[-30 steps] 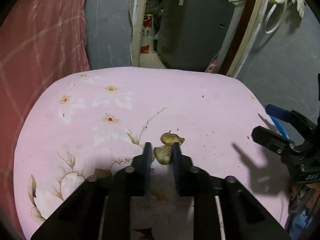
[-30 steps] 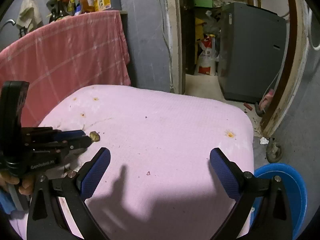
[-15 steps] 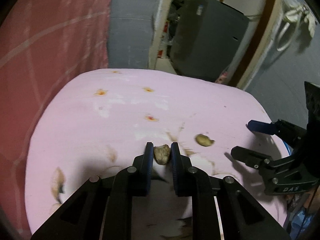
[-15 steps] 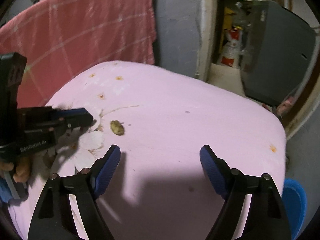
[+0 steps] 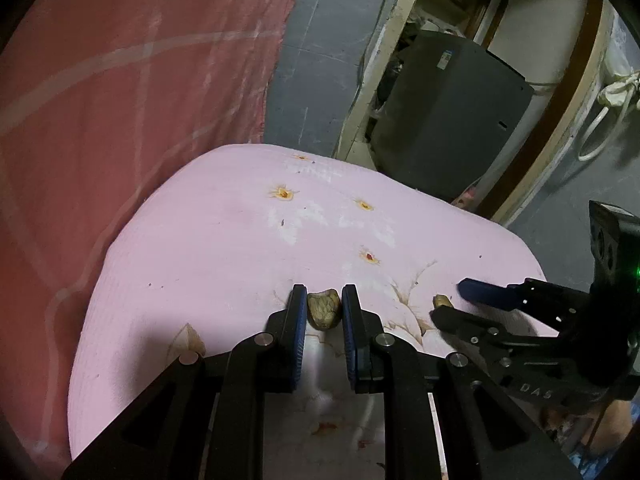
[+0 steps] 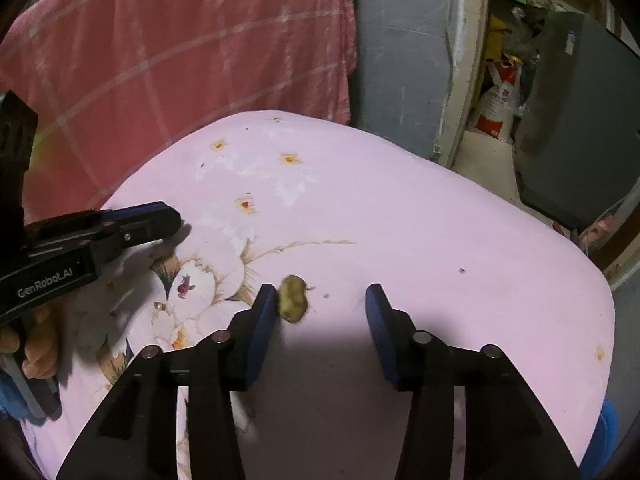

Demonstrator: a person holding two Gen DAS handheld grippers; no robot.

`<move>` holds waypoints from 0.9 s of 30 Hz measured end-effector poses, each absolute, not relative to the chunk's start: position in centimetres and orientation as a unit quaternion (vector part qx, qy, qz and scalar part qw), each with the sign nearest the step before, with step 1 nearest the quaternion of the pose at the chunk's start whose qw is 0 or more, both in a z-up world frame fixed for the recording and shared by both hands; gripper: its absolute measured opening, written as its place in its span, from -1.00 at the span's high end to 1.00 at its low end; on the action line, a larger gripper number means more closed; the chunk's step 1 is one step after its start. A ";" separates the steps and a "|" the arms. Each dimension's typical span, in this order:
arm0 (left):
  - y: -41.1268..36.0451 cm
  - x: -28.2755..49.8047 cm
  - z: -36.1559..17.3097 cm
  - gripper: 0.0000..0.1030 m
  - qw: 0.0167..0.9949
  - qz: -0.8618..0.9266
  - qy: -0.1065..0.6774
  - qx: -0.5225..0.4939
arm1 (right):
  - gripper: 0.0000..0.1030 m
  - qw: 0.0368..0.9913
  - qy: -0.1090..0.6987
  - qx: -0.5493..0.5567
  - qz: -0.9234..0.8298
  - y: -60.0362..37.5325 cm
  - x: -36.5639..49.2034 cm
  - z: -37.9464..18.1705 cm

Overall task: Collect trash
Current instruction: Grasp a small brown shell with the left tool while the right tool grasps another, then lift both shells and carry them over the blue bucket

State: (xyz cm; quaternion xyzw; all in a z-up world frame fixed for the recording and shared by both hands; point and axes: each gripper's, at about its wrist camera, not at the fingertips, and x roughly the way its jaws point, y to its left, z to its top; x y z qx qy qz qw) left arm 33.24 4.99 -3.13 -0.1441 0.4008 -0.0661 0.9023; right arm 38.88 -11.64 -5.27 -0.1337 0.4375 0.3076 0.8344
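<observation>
My left gripper (image 5: 323,310) clenches one scrap (image 5: 323,309); my right gripper (image 6: 321,312), jaws just closing, unclamped, could nudge the lower-centre scrap (image 6: 293,298) sideways off its left pad.

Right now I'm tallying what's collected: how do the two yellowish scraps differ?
The left tongs are shut on one scrap, lifted; the other scrap lies on the pink cover, between the right tongs, which have just been closing, pads not yet pressing. Both are small, crumpled, yellowish.
</observation>
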 end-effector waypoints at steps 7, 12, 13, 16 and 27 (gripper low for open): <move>5.1 33.3 -3.0 0.73 0.905 -0.066 0.396 -0.139 | 0.75 0.828 0.439 -0.140 0.320 -10.7 38.6 -5.3; 4.6 32.4 -2.7 0.73 0.915 -0.073 0.377 -0.125 | 0.77 0.838 0.428 -0.134 0.311 -11.2 37.9 -4.9; 4.3 31.9 -2.4 0.73 0.919 -0.075 0.368 -0.121 | 0.77 0.845 0.416 -0.137 0.306 -11.3 37.5 -4.6; 3.7 31.1 -1.8 0.73 0.930 -0.078 0.342 -0.108 | 0.77 0.867 0.377 -0.139 0.296 -11.8 36.0 -3.4; 0.6 25.9 2.1 0.73 0.974 -0.098 0.182 -0.092 | 0.77 0.943 0.209 -0.093 0.242 -16.7 28.4 0.9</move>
